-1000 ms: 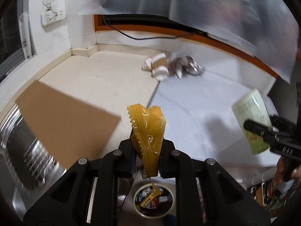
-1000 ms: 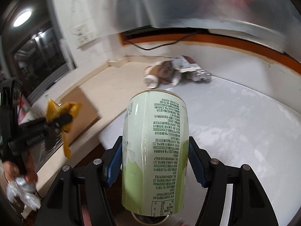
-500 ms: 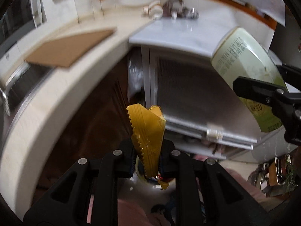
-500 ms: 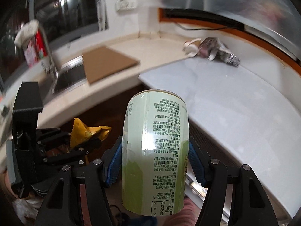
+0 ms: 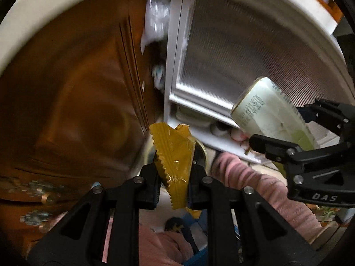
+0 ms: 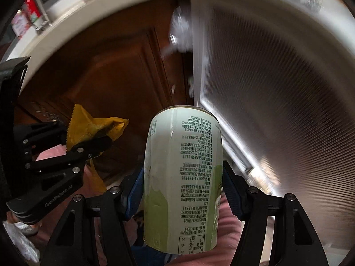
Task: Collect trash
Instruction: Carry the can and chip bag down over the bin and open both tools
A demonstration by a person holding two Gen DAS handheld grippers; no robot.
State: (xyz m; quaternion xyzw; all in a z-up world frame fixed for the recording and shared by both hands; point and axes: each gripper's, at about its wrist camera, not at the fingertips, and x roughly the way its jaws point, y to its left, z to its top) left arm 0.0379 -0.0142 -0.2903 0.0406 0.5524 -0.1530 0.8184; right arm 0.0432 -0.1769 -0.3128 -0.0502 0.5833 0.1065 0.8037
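My left gripper [image 5: 174,186] is shut on a crumpled yellow wrapper [image 5: 174,155] with a zigzag edge, which sticks up between the pads. The right wrist view shows the same wrapper [image 6: 93,130] at the left, in the left gripper [image 6: 88,143]. My right gripper [image 6: 183,190] is shut on a pale green printed can [image 6: 184,173] that stands upright between the blue pads. In the left wrist view the can [image 5: 270,115] and the right gripper [image 5: 286,141] are at the right. Both grippers point steeply down in front of the cabinets.
A brown wooden cabinet door [image 5: 73,102] fills the left and a white door with ribbed glass [image 5: 244,55] the right. A pale counter edge [image 6: 106,2] arcs overhead. Pink sleeves or trousers of a person [image 5: 248,177] lie below. A round rim [image 5: 203,153] shows behind the wrapper.
Both grippers have sunk from above the countertop to below its edge, now facing the cabinet doors. Each has kept its grip, and they have drawn closer together.
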